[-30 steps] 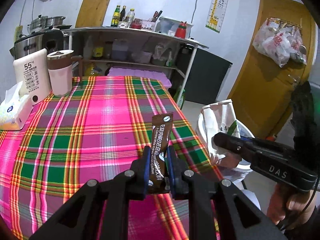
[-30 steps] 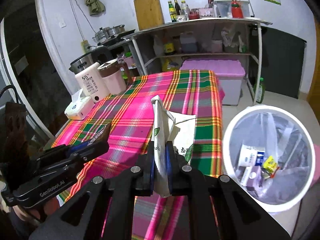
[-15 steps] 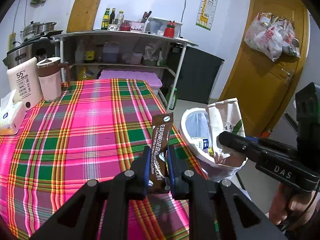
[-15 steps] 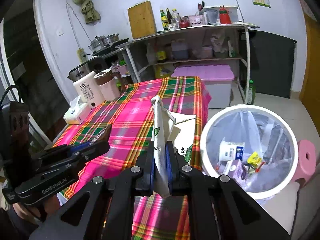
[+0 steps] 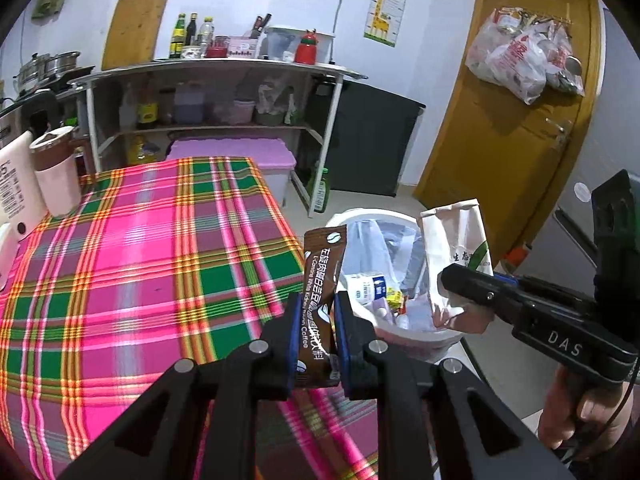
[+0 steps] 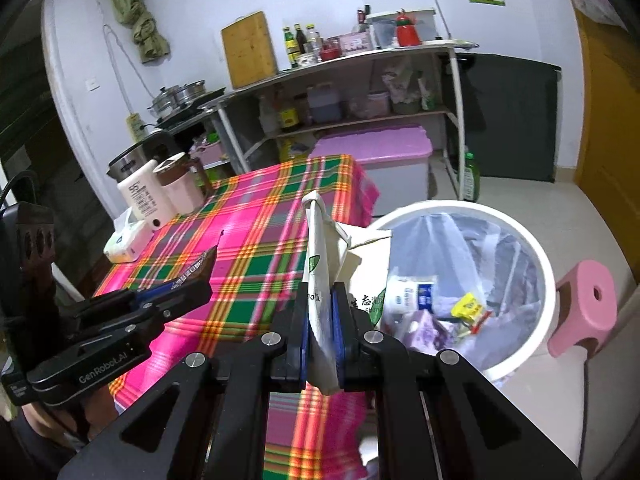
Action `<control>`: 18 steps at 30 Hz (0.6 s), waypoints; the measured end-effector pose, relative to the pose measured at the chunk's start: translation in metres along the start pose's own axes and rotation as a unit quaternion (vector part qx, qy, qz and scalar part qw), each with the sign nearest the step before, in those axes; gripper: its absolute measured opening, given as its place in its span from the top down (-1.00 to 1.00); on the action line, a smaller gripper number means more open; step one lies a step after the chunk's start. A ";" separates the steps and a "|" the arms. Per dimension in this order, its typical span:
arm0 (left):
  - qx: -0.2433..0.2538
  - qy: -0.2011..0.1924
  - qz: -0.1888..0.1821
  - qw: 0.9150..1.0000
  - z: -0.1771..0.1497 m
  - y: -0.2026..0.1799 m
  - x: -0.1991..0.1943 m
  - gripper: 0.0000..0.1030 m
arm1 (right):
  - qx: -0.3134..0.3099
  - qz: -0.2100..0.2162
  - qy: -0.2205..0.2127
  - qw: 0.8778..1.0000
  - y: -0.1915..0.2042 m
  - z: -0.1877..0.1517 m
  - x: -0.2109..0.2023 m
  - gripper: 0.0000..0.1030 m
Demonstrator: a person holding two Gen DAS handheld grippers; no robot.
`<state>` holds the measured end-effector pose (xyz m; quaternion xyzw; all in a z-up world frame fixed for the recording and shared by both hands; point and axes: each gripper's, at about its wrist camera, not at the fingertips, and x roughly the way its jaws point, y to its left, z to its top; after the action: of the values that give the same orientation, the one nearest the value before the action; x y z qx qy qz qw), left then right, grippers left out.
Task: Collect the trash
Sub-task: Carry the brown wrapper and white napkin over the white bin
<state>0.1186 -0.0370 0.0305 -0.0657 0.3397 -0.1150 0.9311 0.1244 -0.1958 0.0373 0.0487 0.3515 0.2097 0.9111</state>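
My left gripper (image 5: 315, 322) is shut on a brown coffee sachet (image 5: 320, 280), held upright over the table's right edge beside the bin. My right gripper (image 6: 320, 320) is shut on a white paper bag (image 6: 322, 264) with green print, held at the bin's near left rim. In the left wrist view the bag (image 5: 456, 252) hangs over the white trash bin (image 5: 404, 334). The bin (image 6: 536, 336) has a clear liner and holds several wrappers and cartons. The left gripper (image 6: 188, 288) with the sachet shows at the left of the right wrist view.
The table has a pink and green plaid cloth (image 5: 140, 264). A pink kettle (image 5: 56, 176), a white device and a tissue pack (image 6: 126, 240) stand at its far left. A pink stool (image 6: 584, 308) is right of the bin. A shelf unit (image 5: 208, 100) and a wooden door (image 5: 508, 120) lie behind.
Both grippers have moved right, from over the table toward the bin, each keeping its hold. The bin now fills more of both views.
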 end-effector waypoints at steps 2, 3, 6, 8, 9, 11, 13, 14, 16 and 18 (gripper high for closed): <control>0.005 0.002 -0.005 1.000 0.002 -0.006 0.005 0.67 | 0.006 -0.005 0.000 1.000 -0.008 0.000 0.000 0.80; 0.007 0.003 -0.007 1.000 0.002 -0.008 0.007 0.67 | 0.009 -0.007 0.001 1.000 -0.011 0.000 0.001 0.80; 0.012 0.008 -0.014 1.000 0.005 -0.015 0.014 0.67 | 0.017 -0.014 0.001 1.000 -0.021 0.001 0.002 0.80; 0.016 0.012 -0.019 1.000 0.006 -0.019 0.021 0.67 | 0.022 -0.017 0.002 1.000 -0.027 0.002 0.004 0.80; 0.017 0.014 -0.021 1.000 0.007 -0.021 0.024 0.67 | 0.024 -0.019 0.003 1.000 -0.031 0.002 0.004 0.80; 0.020 0.018 -0.026 0.999 0.008 -0.025 0.030 0.67 | 0.028 -0.023 0.005 0.999 -0.036 0.001 0.006 0.80; 0.022 0.024 -0.029 0.999 0.008 -0.029 0.037 0.67 | 0.034 -0.026 0.008 0.999 -0.043 0.001 0.009 0.80; 0.024 0.027 -0.031 0.999 0.009 -0.031 0.040 0.67 | 0.036 -0.028 0.010 0.999 -0.045 0.001 0.010 0.80; 0.027 0.031 -0.035 0.999 0.010 -0.035 0.047 0.67 | 0.040 -0.031 0.013 0.999 -0.051 -0.001 0.013 0.80; 0.031 0.036 -0.039 0.998 0.012 -0.039 0.053 0.67 | 0.045 -0.035 0.017 0.998 -0.056 -0.002 0.016 0.80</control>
<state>0.1592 -0.0879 0.0141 -0.0458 0.3663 -0.1642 0.9147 0.1539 -0.2403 0.0126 0.0735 0.3776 0.1629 0.9086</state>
